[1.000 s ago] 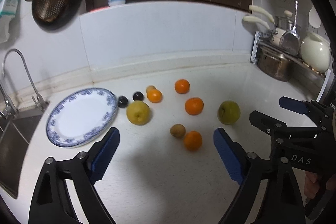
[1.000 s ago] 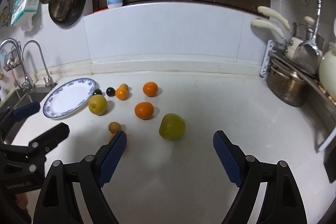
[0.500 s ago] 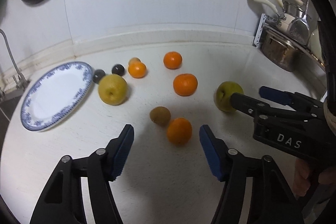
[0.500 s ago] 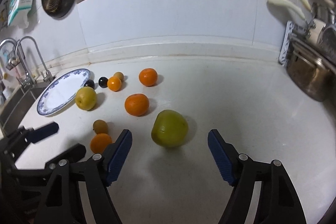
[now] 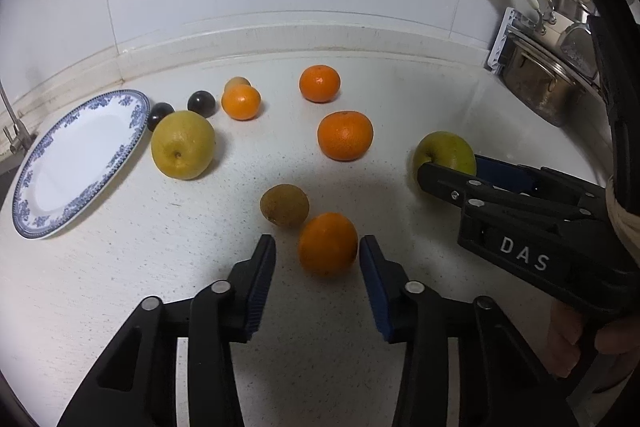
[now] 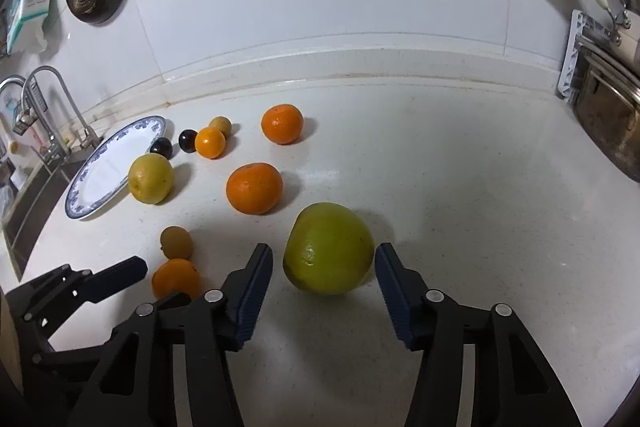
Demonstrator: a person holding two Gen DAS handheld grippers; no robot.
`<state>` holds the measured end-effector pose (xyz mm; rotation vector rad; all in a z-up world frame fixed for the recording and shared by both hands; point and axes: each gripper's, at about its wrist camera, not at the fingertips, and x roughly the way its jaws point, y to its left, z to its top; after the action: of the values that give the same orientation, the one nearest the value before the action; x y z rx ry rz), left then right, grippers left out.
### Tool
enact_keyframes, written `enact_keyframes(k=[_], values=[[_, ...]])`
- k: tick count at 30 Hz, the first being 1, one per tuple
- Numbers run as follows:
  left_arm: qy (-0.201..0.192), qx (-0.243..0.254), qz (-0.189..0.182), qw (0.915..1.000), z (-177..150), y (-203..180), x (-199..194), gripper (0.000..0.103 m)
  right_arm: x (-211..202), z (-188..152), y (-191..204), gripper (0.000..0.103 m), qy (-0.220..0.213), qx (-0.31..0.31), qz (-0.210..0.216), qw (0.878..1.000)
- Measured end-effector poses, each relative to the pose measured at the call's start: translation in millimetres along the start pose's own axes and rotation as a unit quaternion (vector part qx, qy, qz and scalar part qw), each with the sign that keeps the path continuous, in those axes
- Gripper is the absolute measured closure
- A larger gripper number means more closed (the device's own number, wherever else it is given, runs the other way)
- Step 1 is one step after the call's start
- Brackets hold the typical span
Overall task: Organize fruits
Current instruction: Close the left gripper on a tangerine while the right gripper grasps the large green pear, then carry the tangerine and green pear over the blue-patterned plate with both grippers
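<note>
Fingers on both grippers are spread apart and neither one has actually grabbed anything. The left gripper [image 5: 318, 255] has its blue pads on either side of the nearest orange [image 5: 327, 244], small gap on the left side, and the right pad looks super close, can't tell if it's touching. The right gripper [image 6: 323, 265] is doing the same thing with the green pear [image 6: 328, 253]: fingers open wide, fruit sitting between the tips on the white countertop [image 6: 460, 195], thin gaps both sides.

Rest of the fruit is scattered on the counter. A brown kiwi [image 5: 284, 205] sits just behind and left of that nearest orange, pretty much touching it. Further back there's a middle orange [image 5: 345, 135], a far orange [image 5: 319, 83], and a small orange [image 5: 241, 101] with a little tan fruit [image 5: 237, 82] tucked right behind it. Two dark plums [image 5: 201, 103] sit side by side near the rim of the blue-patterned plate [image 5: 24, 187], and a yellow pear [image 5: 183, 144] sits just beside the plate, in front of the plums. Plate has nothing on it.

Steel pot [image 5: 540, 83] is off at the right edge, faucet [image 6: 52, 107] and sink past the plate on the left.
</note>
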<state>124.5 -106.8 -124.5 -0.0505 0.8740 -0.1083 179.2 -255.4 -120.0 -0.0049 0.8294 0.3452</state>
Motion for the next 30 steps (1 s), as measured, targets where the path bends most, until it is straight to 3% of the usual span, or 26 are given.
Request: enact_keyframes(k=[7,18,30], values=[[0.011,-0.004,-0.014,0.9998,-1,0,6,0.073,1,0,0,0.054,0.0,-0.006,-0.003,1.0],[-0.015,0.007,-0.019,0.9997,0,6,-18,0.073,-19,-10,2,0.054,-0.01,0.005,-0.001,1.0],[-0.053,0.017,-0.018,0.9983,2,22,-57,0.073,-52,-14,31,0.057,-0.038,-0.012,0.004,0.999]])
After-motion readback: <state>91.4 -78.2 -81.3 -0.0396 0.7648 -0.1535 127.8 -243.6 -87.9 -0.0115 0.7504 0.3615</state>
